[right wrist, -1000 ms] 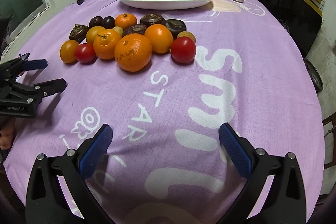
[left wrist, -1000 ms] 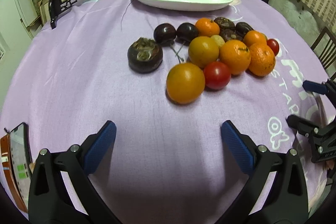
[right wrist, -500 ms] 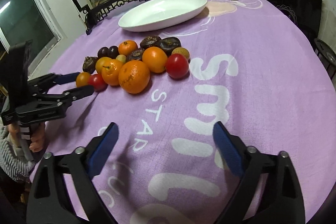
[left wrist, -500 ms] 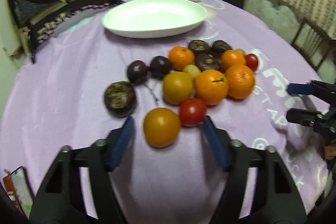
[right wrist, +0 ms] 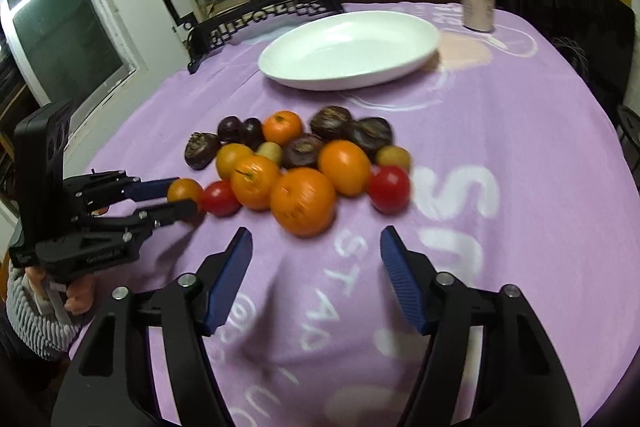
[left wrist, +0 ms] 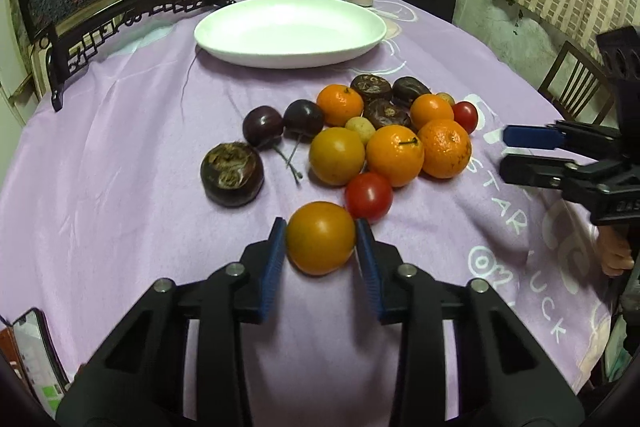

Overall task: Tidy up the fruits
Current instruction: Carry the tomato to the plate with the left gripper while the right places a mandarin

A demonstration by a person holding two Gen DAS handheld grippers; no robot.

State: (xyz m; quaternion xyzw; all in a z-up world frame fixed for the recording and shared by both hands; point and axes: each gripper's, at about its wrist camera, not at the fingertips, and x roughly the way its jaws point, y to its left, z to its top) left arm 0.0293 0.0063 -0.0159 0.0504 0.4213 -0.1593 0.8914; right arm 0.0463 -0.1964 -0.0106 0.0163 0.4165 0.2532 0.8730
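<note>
Here we are at the first pick: our left gripper [left wrist: 321, 239] has just been closing, and its blue pads now sit against both flanks of the nearest fruit, a smooth orange-yellow tomato [left wrist: 321, 237] resting on the purple tablecloth [left wrist: 132, 155] at the near edge of the pile, just beside a red tomato [left wrist: 368, 196]. We judge the grasp made or all but made; the fruit has not yet left the cloth. Our right gripper [right wrist: 316, 267] has also been closing, yet nothing lies between its jaws, which stand apart short of a big mandarin [right wrist: 303, 201] at the front of the heap. The white oval dish [left wrist: 290, 29] beyond the fruit holds nothing, and we take it as the likely destination. Next we need a clean lift straight off the cloth, so the red tomato is not nudged, then a carry over the pile to the dish. Compared with a second ago, the left tongs were wide open and well back from the fruit; now they bracket the tomato, and both views sit closer to the heap.
</note>
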